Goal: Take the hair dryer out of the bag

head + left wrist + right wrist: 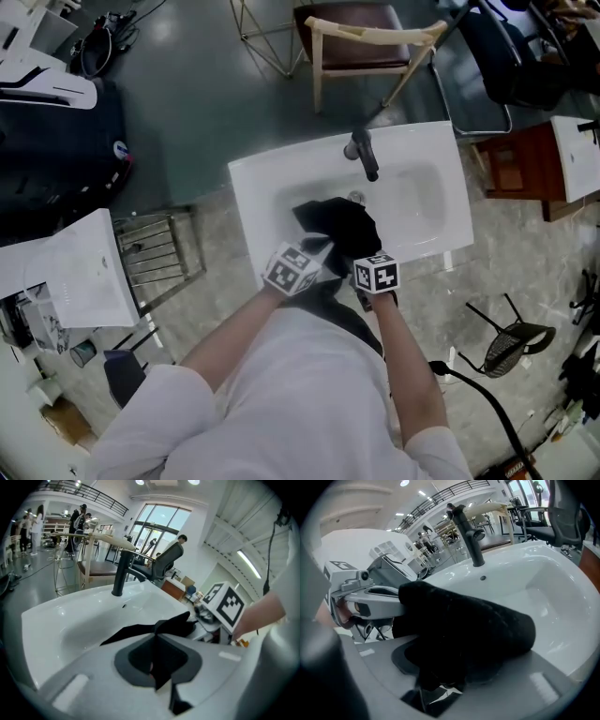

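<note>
Toward the left of the sink's near rim, the left hand-held gripper (317, 247) is pressed together on a fold of the black bag (339, 225). The cloth is pinched flat between its jaws and rises out past them toward the basin. Just right of it, the bag lies in the white sink (441, 169), against the near wall of the basin. A flat flap spreads to the far left and the bulk is bunched to the right. In the right gripper view that bulk shows as a rounded, cloth-covered tube. Its long axis runs from near left to far right, and its blunt end points right across the basin. Whether that shape is the hair dryer cannot be told, since only black cloth shows. Farther right, the right hand-held gripper (364, 255) reaches in beside the left one. Its jaws are spread, with the near part of the bag's bulk between and over them. Beyond both, at the far rim, a black tap (364, 155) stands with its spout over the basin.
</note>
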